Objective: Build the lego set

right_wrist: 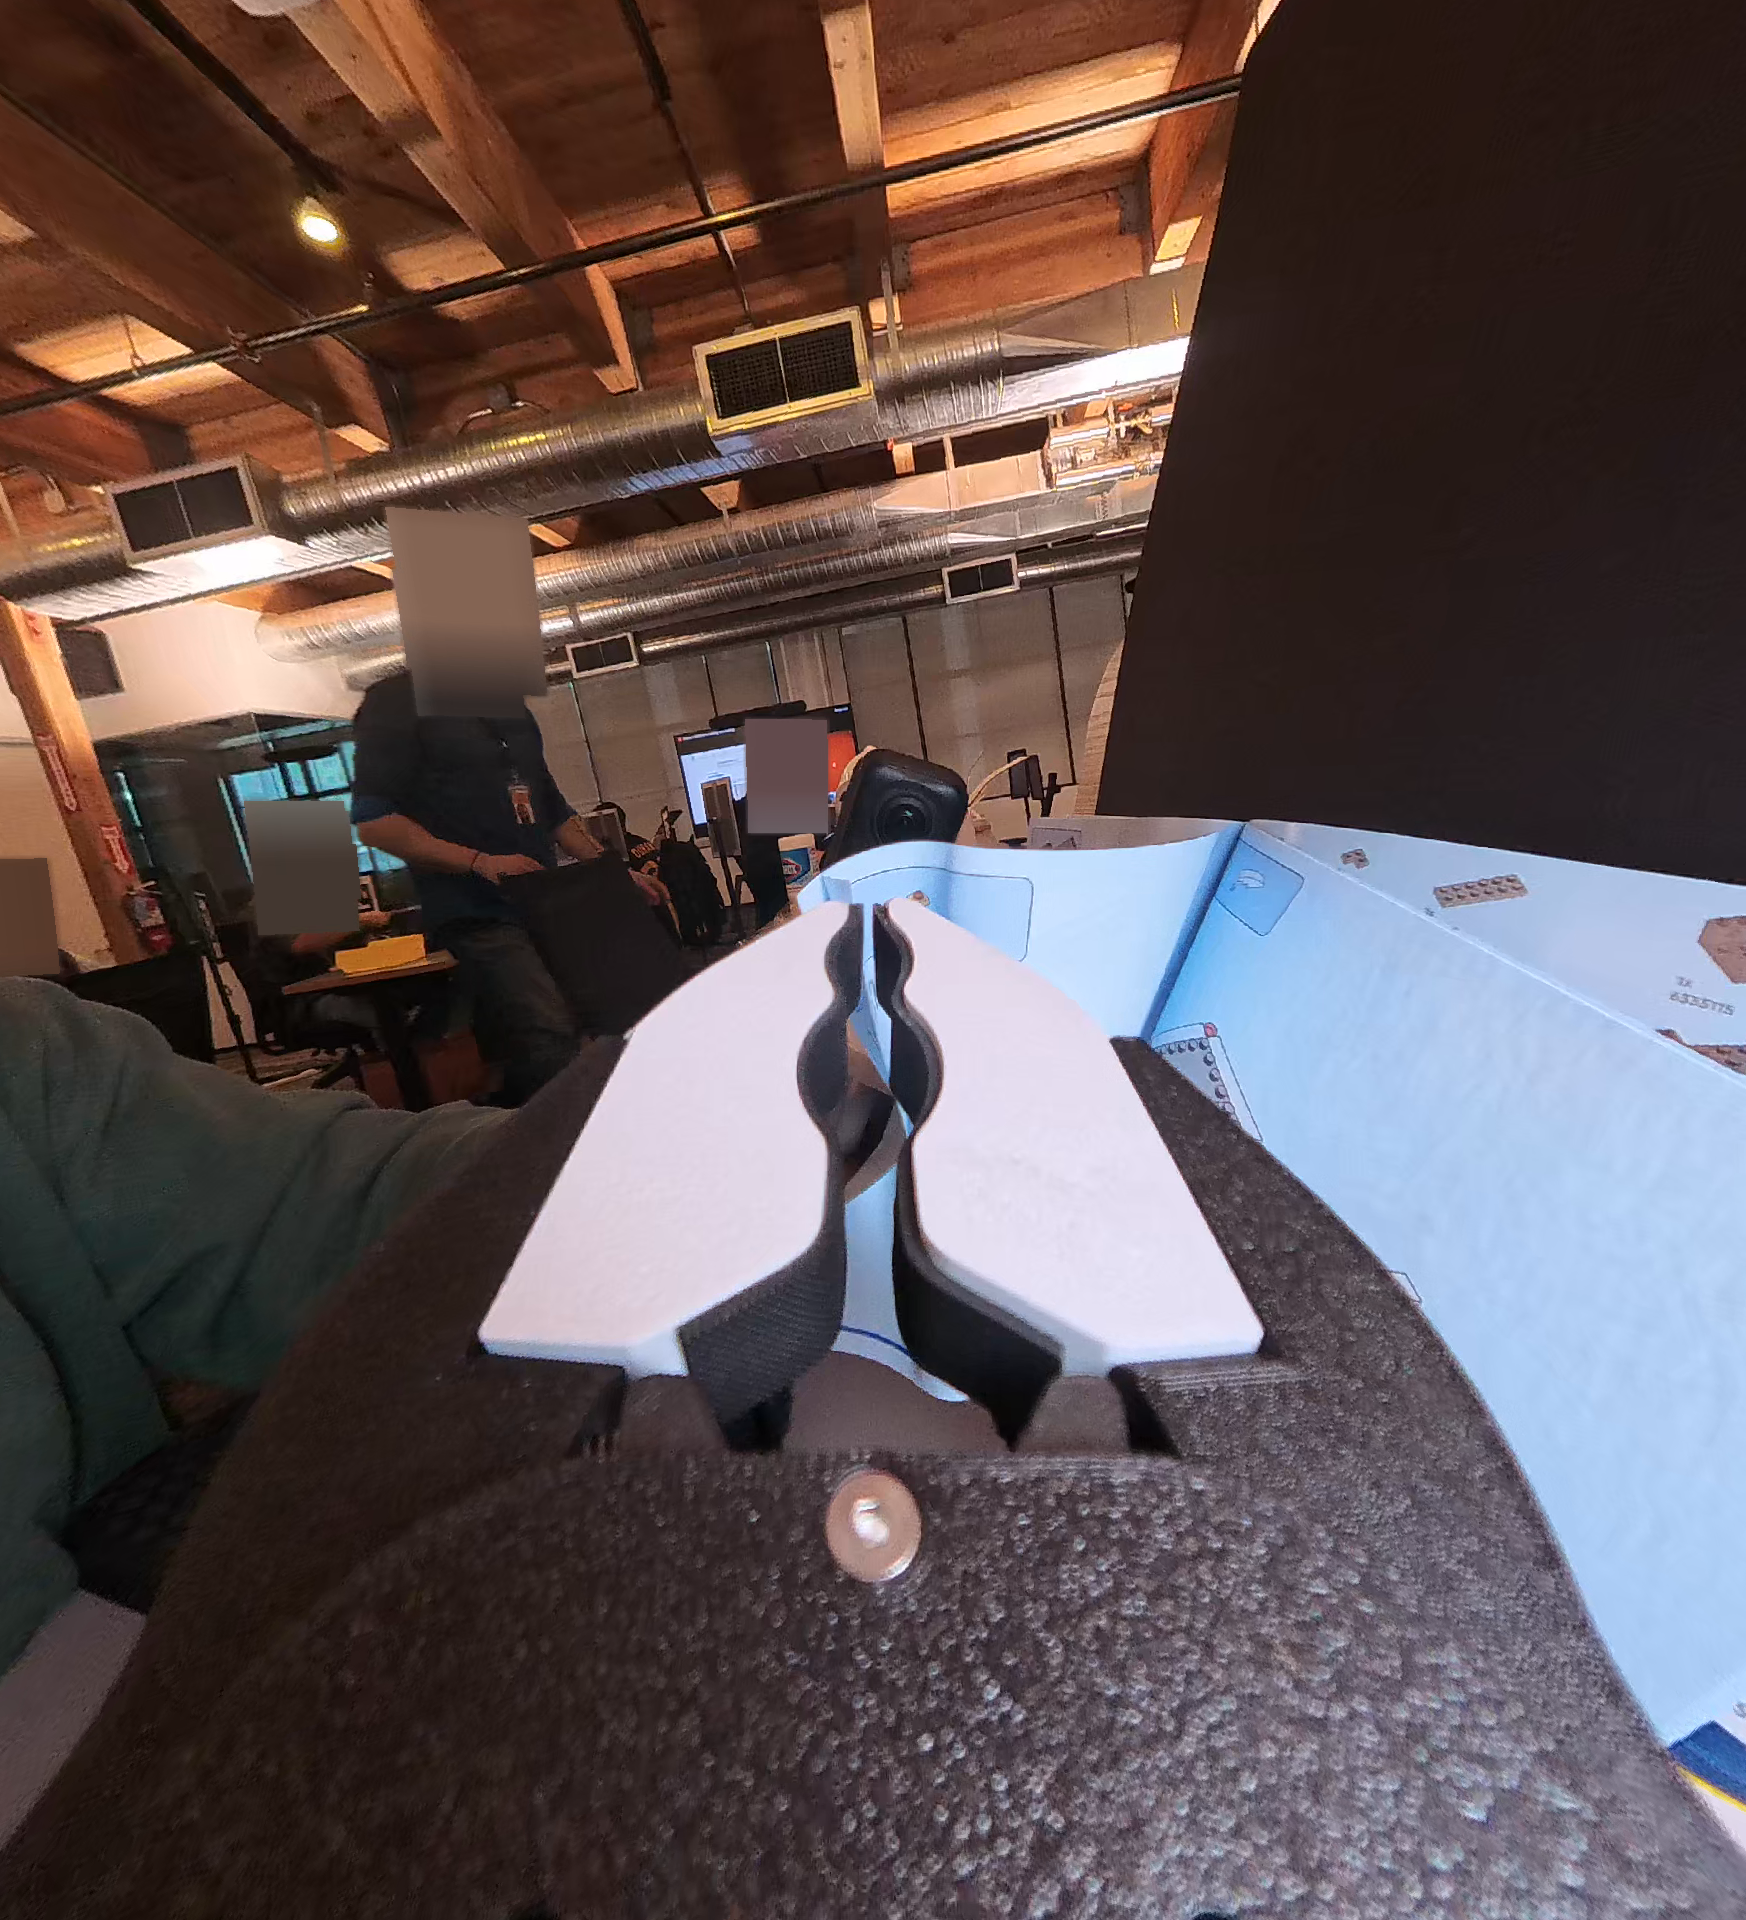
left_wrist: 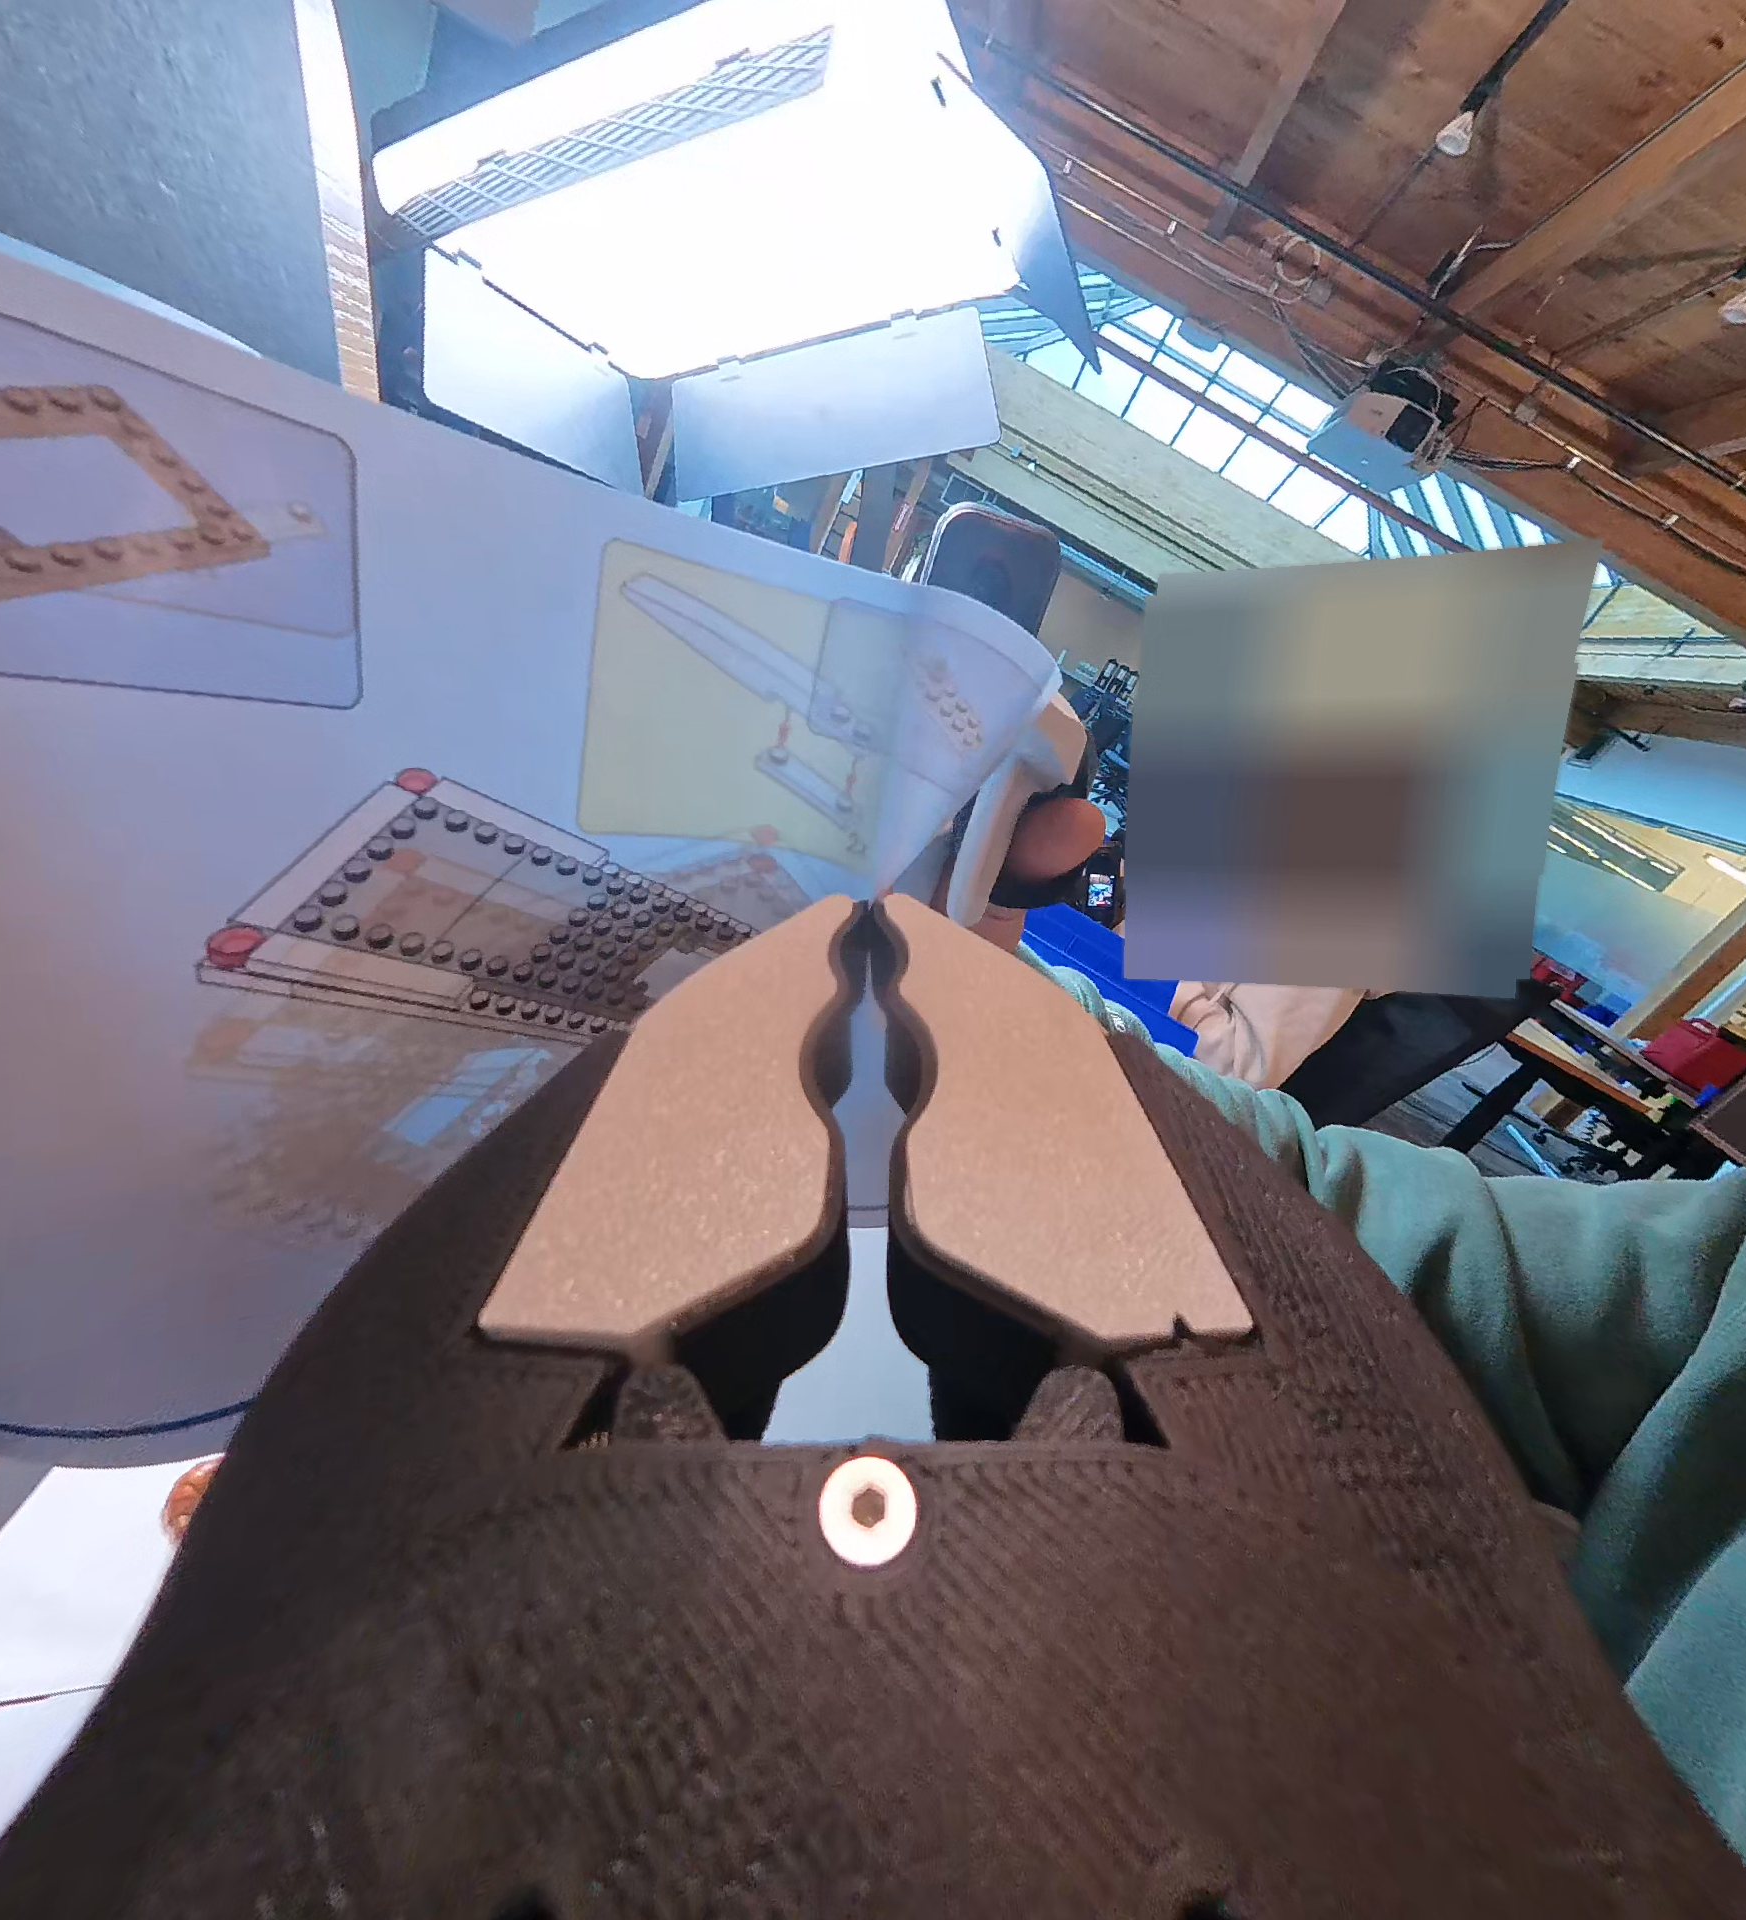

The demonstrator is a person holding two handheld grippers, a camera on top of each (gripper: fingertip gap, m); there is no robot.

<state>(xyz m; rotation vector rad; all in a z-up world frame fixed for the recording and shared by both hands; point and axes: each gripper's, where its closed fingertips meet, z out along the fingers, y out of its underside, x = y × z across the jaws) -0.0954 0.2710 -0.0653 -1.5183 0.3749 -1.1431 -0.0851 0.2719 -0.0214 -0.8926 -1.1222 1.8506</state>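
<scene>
Your left gripper (left_wrist: 867,914) is closed down to its tips, with a thin sheet of the pale blue instruction booklet (left_wrist: 256,790) pinched between the pads — the paper runs up through the narrow slit between the fingers and curls away just beyond the tips. The page spreads to the left of that gripper, printed with drawings of studded building plates and a yellow inset panel. Just past the curled page edge you can see your right gripper's light-coloured finger and its camera, held close by. Behind them sits a bright studio light panel (left_wrist: 703,208) with its flaps open, under a timber ceiling.

Your right gripper (right_wrist: 869,914) is likewise closed, its pads pressed on a page of the same booklet (right_wrist: 1471,1091) — the blue sheet passes between the fingers and rises behind the tips. The rest of the booklet opens out to the right, showing small brick drawings, in front of a black panel (right_wrist: 1523,416). A dark camera (right_wrist: 900,810) peeks over the page's top edge. Your green sleeve (right_wrist: 69,1195) fills the left side, and farther off a person (right_wrist: 464,831) stands in the workshop.
</scene>
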